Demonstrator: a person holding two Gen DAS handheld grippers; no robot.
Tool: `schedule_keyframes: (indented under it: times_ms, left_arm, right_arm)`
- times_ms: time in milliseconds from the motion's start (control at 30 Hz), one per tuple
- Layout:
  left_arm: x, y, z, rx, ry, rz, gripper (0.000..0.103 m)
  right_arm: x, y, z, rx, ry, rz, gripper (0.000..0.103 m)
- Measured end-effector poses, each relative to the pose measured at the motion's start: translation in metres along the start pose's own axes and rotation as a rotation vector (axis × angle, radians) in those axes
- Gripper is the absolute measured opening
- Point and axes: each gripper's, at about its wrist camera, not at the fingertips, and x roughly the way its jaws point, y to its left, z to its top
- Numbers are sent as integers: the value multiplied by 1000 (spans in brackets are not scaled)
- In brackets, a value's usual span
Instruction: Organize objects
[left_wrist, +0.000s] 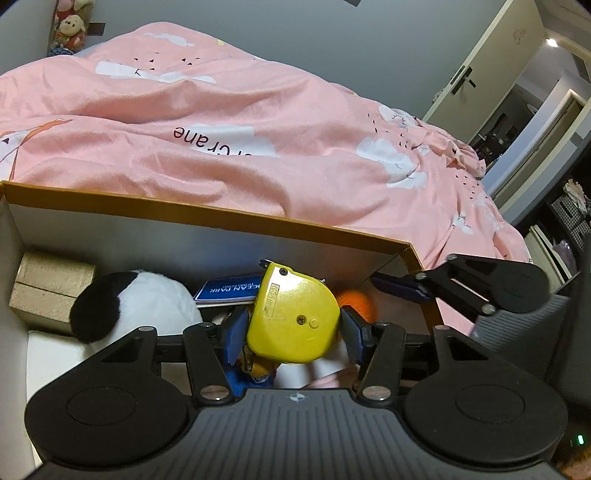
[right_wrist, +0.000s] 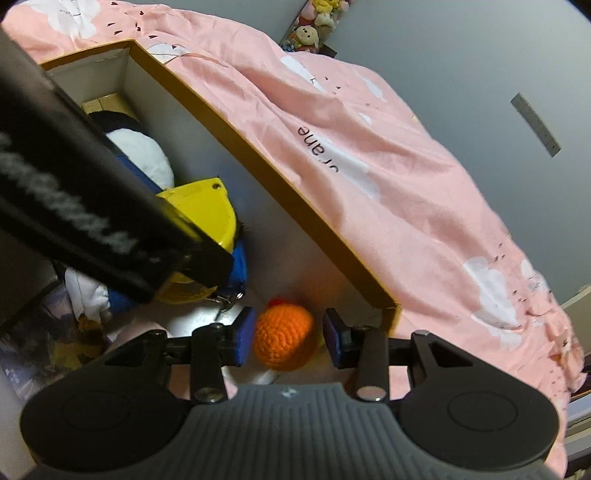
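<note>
An open cardboard box (left_wrist: 207, 216) with a brown rim and white walls lies on the bed. My left gripper (left_wrist: 293, 332) is inside it, shut on a yellow tape measure (left_wrist: 295, 317), which also shows in the right wrist view (right_wrist: 201, 218). My right gripper (right_wrist: 290, 339) is open, its blue pads on either side of an orange crocheted ball (right_wrist: 282, 338) in the box's near corner; I cannot tell if they touch it. The ball also shows in the left wrist view (left_wrist: 356, 304). A black-and-white plush (left_wrist: 125, 306) lies in the box.
A pink quilt (left_wrist: 258, 122) covers the bed behind the box. In the box are beige small boxes (left_wrist: 48, 288), a blue card (left_wrist: 229, 290) and other small items. A door (left_wrist: 476, 74) stands at the right. Plush toys (left_wrist: 70, 26) hang on the wall.
</note>
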Motion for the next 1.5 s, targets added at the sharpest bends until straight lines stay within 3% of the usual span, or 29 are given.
schedule_keyframes:
  times_ms: [267, 667, 833, 1000, 1133, 1367, 1467, 1500]
  left_arm:
    - [7, -10, 4, 28, -28, 13, 62]
    - [21, -22, 6, 75, -8, 46, 61]
    - [17, -24, 7, 78, -38, 38, 74]
    - [8, -28, 6, 85, -71, 50, 76]
    - [-9, -33, 4, 96, -121, 72, 77]
    - [-50, -44, 2, 99, -248, 181, 80]
    - [-70, -48, -2, 109, -305, 240, 84]
    - [-76, -49, -3, 112, -321, 262, 85]
  right_arm:
    - [-24, -3, -7, 22, -23, -3, 48]
    - [-31, 5, -7, 25, -21, -11, 50]
    - [-38, 8, -7, 25, -25, -14, 50]
    - [-44, 12, -6, 28, -24, -20, 50]
    - [-55, 13, -5, 47, -38, -20, 58]
    - [-83, 12, -1, 130, -56, 13, 60]
    - [-100, 9, -1, 200, -82, 51, 75]
    - [-107, 8, -2, 227, -93, 66, 75]
